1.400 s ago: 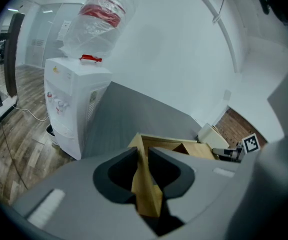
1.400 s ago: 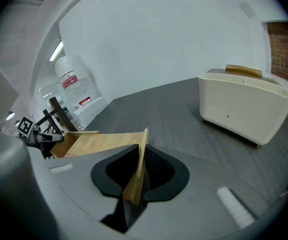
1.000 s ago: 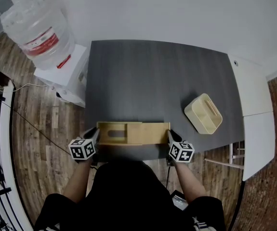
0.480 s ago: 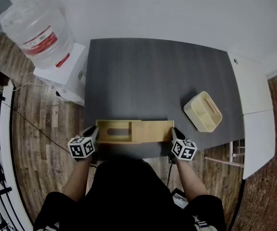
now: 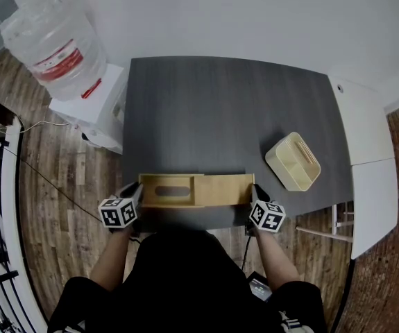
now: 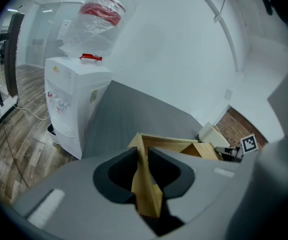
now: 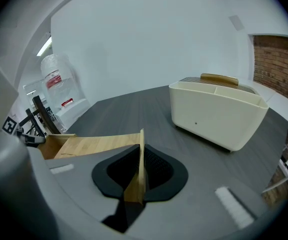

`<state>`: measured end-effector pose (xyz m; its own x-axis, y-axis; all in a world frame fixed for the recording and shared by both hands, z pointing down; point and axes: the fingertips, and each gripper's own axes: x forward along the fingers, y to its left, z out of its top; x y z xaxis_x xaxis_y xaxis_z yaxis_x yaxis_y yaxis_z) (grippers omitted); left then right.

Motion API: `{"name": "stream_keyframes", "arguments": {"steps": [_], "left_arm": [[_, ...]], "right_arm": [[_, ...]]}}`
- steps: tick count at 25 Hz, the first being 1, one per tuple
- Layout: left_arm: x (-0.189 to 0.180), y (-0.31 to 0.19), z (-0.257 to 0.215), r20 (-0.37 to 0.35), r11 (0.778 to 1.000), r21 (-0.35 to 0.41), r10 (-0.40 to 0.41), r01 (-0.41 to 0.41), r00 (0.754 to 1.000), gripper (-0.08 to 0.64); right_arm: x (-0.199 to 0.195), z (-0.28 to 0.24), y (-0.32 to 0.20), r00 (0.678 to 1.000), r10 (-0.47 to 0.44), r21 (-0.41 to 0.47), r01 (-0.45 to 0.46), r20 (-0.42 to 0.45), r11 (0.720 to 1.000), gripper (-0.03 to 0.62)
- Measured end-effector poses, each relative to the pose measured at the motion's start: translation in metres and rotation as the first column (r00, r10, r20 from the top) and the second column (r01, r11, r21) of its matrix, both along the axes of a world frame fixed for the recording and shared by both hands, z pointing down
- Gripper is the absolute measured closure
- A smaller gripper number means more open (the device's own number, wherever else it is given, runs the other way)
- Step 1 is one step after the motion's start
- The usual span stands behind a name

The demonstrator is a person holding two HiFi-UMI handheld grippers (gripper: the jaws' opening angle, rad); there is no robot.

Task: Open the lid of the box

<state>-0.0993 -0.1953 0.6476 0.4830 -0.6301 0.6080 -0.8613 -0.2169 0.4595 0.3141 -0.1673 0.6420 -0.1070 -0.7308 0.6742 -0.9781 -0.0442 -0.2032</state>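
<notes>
Item: one wooden box (image 5: 159,191) on my desk (image 5: 220,116). Left gripper (image 5: 135,193) clamped on its end wall; right gripper (image 5: 253,191), jaws just closing, pinching the part-slid lid (image 5: 223,189).

Here's the box (image 5: 152,194): pale wood, long, low and narrow, lying flat and crosswise along the near edge of the bench (image 5: 220,116). Its lid (image 5: 223,189), a thin sliding panel of the same wood, stands partway open. It's drawn to the right, its end poking just past the box's right end. The left stretch of the box is uncovered, and a dark oval shows down inside.
</notes>
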Motion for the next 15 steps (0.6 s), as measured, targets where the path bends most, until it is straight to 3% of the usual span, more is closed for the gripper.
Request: {"name": "stream_keyframes", "arguments": {"steps": [15], "left_arm": [[-0.0012,-0.0003,0.0005,0.008,1.000,0.000,-0.011,0.011,1.000,0.494]], "right_arm": [[0.0023,0.0027,-0.0025,0.999,-0.004,-0.005,0.003,-0.045,1.000,0.561]]}}
